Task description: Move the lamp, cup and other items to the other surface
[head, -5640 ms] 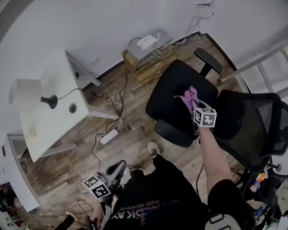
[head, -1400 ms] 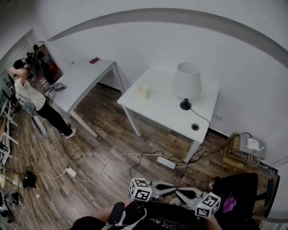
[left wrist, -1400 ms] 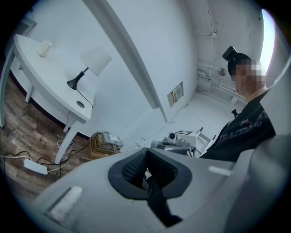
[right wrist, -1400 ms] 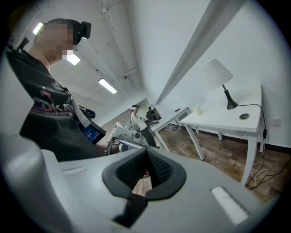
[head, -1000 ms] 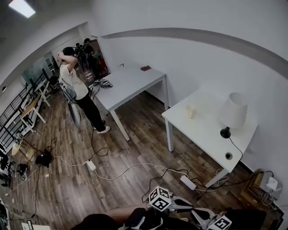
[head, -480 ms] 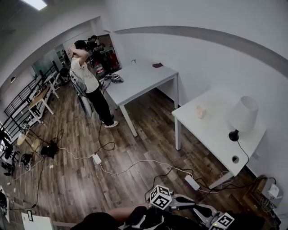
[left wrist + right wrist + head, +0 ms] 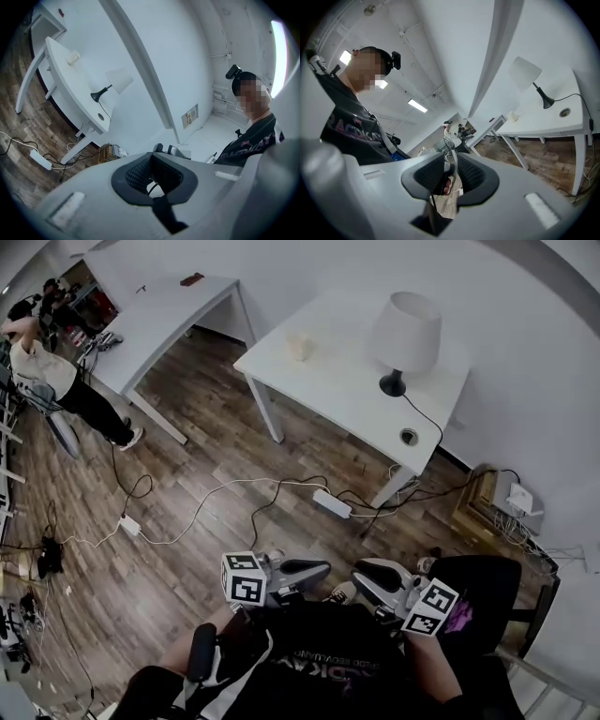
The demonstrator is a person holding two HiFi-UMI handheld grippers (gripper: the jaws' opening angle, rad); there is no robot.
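Now facing near surface (image 7: 347, 395) at top centre, no longer off at right edge as half a second ago. Lamp (image 7: 405, 332) and cup (image 7: 300, 347) unmoved on it, well apart. Far surface (image 7: 164, 315) at upper left. Left gripper (image 7: 319, 569) and right gripper (image 7: 366, 576) higher in picture than before, tips near each other. Left jaws parted, empty. Right jaws just been opening, nothing between. Print on dark shirt (image 7: 319, 662) too blurred to read.
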